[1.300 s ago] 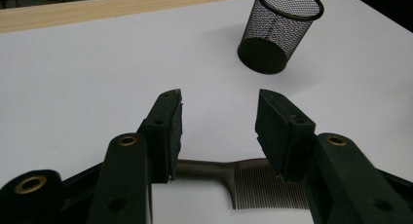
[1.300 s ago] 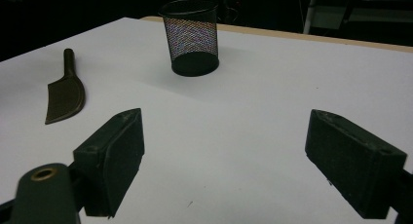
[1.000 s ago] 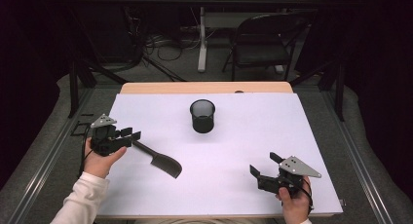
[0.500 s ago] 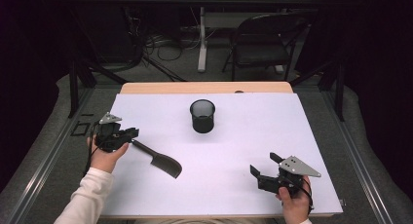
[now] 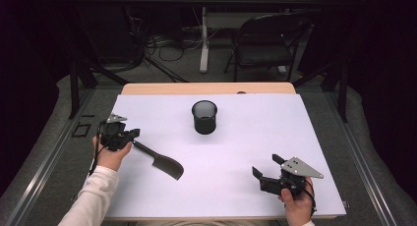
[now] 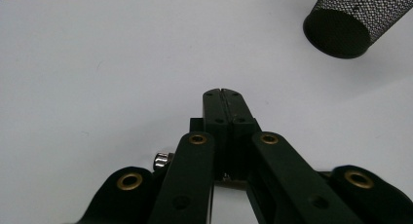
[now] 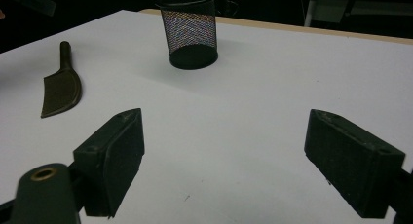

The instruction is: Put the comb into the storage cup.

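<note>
The spatula [image 5: 164,163] lies flat on the left near part of the white tabletop [image 5: 255,132]. Its blade points toward the near middle, and its handle runs up to the left gripper [image 5: 134,134]. That gripper's fingers [image 6: 214,112] have just been closing and are now pressed together. The left gripper view shows no handle between them, so the pinch may have missed or caught only the very tip.

The step in hand looks like picking the spatula up by its handle, probably to drop it into the mesh cup [image 5: 204,117] standing at the far middle. To do it well, test the hold with a small lift. If the blade stays down, open the fingers, drop them lower astride the handle and a little further along it, then close firmly.

The right gripper [image 5: 265,164] rests at the near right with its fingers wide and nothing between them. From there it could steady the cup.
</note>
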Demonstrator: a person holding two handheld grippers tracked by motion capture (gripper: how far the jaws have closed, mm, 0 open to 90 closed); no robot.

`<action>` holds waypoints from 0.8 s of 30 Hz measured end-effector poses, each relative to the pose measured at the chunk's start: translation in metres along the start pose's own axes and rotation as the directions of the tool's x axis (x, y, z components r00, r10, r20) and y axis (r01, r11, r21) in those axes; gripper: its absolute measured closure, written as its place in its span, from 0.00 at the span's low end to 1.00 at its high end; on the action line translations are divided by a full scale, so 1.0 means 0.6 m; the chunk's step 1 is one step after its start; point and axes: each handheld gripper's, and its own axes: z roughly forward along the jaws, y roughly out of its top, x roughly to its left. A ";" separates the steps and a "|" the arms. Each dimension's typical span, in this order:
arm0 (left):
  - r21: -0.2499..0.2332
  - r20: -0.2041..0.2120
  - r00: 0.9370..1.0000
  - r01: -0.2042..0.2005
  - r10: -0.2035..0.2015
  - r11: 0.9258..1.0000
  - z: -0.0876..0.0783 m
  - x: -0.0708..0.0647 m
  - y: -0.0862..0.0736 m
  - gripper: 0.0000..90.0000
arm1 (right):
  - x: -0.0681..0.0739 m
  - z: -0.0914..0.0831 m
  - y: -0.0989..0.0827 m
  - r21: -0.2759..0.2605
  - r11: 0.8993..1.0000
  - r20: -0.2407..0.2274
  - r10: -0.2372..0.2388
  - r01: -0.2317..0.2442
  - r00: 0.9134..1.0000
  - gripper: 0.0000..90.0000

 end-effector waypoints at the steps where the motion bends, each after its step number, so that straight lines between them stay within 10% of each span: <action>1: 0.003 -0.001 1.000 -0.001 0.001 1.000 0.002 0.001 0.000 1.00 | 0.000 0.000 0.000 0.001 1.000 0.000 0.000 0.000 1.000 0.16; 24: 0.093 -0.036 0.999 0.026 -0.023 0.995 0.054 0.018 -0.002 1.00 | 0.000 0.003 -0.001 0.009 1.000 -0.003 0.005 -0.005 1.000 0.16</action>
